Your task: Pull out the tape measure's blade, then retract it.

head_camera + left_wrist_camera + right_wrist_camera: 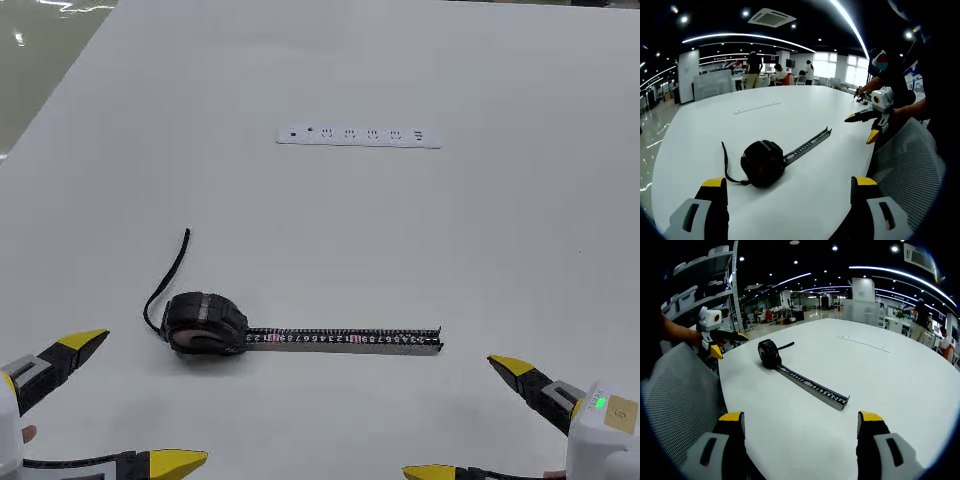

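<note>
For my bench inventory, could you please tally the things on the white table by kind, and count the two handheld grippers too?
Black round tape measure, blade out: 1
White flat power strip: 1
Yellow-tipped handheld grippers, both open: 2 (left gripper, right gripper)
Total: 4

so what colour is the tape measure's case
Black, seen best in the head view: the tape measure case.
</note>
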Motion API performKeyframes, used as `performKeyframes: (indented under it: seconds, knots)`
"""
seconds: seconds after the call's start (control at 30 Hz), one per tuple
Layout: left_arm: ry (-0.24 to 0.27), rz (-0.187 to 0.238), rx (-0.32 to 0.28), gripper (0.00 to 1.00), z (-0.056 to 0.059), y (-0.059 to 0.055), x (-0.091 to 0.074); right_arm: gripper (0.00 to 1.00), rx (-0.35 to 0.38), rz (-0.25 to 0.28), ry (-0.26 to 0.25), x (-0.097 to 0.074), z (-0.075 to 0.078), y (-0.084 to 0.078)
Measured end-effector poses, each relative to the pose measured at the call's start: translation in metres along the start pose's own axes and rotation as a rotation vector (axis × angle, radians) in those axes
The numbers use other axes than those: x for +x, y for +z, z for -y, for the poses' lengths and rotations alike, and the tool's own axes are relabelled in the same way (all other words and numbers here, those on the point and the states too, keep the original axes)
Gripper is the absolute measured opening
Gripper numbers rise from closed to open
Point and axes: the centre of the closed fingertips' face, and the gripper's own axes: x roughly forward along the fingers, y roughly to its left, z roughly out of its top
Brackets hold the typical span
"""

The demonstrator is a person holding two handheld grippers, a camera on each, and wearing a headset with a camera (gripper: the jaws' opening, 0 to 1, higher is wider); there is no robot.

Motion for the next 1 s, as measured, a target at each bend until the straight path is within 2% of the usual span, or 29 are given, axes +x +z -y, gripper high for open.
performKeyframes:
  seconds: [0.2,0.47,0.93,1.0]
  knots:
    - [0.013,-0.016,-0.018,1.0,-0.002,0.0,-0.001,0.94,-0.008,0.0,-0.003,-0.002,0.0,0.002]
    - [0.015,-0.028,-0.001,1.0,0.005,0.004,-0.001,0.93,-0.004,-0.003,-0.001,-0.004,0.002,0.002]
    - [0.064,-0.064,-0.041,1.0,0.01,0.006,0.004,0.92,0.002,-0.004,0.013,-0.005,0.004,0.002]
    - [0.066,-0.058,-0.041,1.0,0.013,0.007,0.005,0.92,-0.002,-0.005,0.015,-0.004,0.004,0.003]
